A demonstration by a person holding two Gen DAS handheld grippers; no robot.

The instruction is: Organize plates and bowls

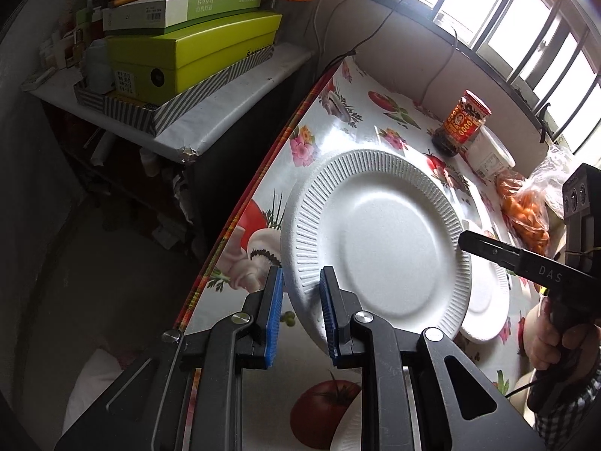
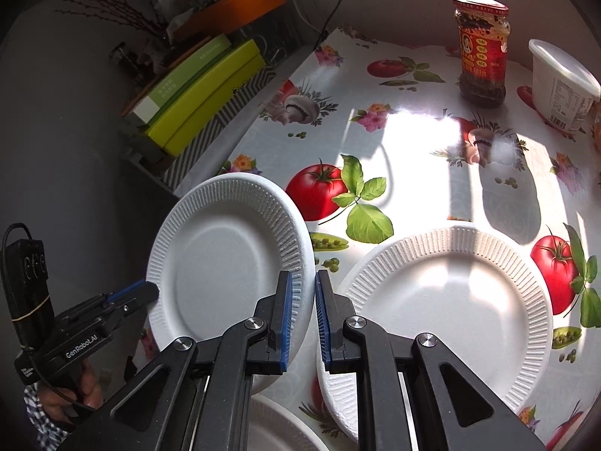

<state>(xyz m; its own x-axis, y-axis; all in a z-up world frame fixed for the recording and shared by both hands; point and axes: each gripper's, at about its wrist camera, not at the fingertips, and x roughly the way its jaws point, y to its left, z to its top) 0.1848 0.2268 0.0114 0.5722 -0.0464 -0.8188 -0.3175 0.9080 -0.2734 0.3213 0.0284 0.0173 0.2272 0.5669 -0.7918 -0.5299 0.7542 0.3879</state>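
Both grippers clamp one white foam plate (image 2: 225, 263) by opposite rim edges, evidently to carry it level: the left gripper (image 1: 300, 300) is narrowly closed on the near rim, the right gripper (image 2: 302, 315) nearly fully closed on its edge. It hangs tilted above the table (image 2: 413, 143). Beyond lies a second plate (image 2: 450, 300), the likely stacking target. A sauce jar (image 2: 482, 52) stands farthest.

jar of chili sauce (image 2: 482, 50), upright, far right on the tablecloth (image 2: 413, 143) (tomato and mushroom print) | white tub (image 2: 563, 84) just right of jar | bag of orange food (image 1: 526, 210) near tub | 2 green boxes (image 1: 195, 52) stacked, far left | orange basin (image 2: 240, 7) behind boxes
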